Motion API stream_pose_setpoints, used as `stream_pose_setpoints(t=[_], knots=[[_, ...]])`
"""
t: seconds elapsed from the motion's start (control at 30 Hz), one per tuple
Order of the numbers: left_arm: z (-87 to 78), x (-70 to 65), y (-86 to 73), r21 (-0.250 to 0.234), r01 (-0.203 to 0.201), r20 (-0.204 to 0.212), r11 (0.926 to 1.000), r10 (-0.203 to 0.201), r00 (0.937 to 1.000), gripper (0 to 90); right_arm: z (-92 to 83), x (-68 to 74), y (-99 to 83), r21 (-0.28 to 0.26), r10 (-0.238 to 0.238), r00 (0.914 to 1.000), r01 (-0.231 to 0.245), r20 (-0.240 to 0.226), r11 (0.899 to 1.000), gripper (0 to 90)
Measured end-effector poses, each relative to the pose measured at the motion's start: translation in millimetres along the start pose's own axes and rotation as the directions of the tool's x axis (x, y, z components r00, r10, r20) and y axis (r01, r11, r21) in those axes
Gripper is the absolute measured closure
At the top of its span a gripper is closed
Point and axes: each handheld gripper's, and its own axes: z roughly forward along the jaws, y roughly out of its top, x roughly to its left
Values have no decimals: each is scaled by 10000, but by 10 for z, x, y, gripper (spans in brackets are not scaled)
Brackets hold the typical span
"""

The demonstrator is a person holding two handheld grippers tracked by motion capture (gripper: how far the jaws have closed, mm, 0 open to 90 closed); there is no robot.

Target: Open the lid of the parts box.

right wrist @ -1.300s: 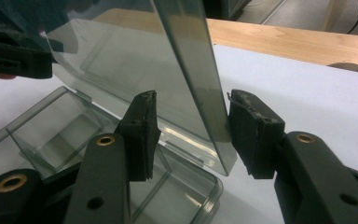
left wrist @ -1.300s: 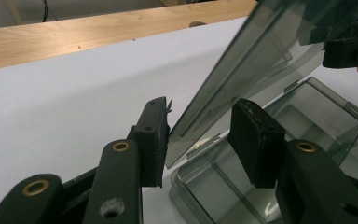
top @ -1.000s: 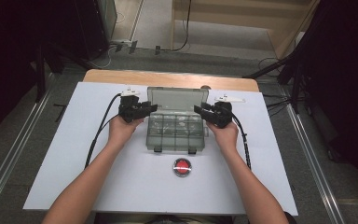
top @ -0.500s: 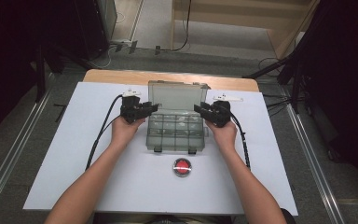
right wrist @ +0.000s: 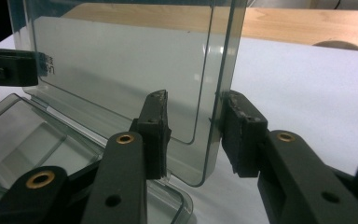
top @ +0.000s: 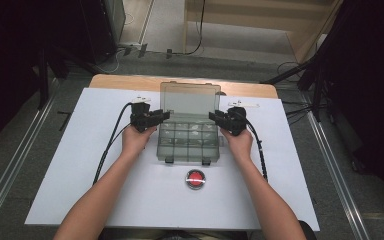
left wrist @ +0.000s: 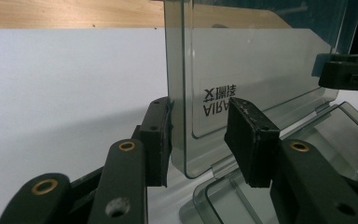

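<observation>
Even, bright light on the white table (top: 80, 165) — dark surroundings, near jaws slightly soft.

Dark lettering stands on the clear lid (left wrist: 242, 70) of the plastic compartment box, just above the middle of the left gripper view, and it appears upside down there. The Latin letters seem to read "AIRA", with the word running on behind a black pad, and a row of Chinese characters just above them is too blurred to make out. In the right gripper view, a scrap of the same lettering (right wrist: 47, 64) shows at the upper left, too small and cut off to read.
</observation>
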Motion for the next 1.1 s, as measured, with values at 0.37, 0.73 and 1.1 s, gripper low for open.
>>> stream_pose_setpoints(t=[0.37, 0.73, 1.1], knots=[[49, 14, -19, 181, 71, -129, 9998, -69, 9999, 601, 51, -27, -11, 134, 397, 9991, -395, -120, 9991, 613], [102, 54, -43, 482, 296, -32, 9984, -295, 9996, 596, 91, -58, -41, 390, 669, 9977, -662, -143, 9970, 573], [126, 88, -58, 541, 585, 57, 9968, -589, 9982, 569, 120, -73, -67, 635, 862, 9961, -848, -199, 9944, 528]])
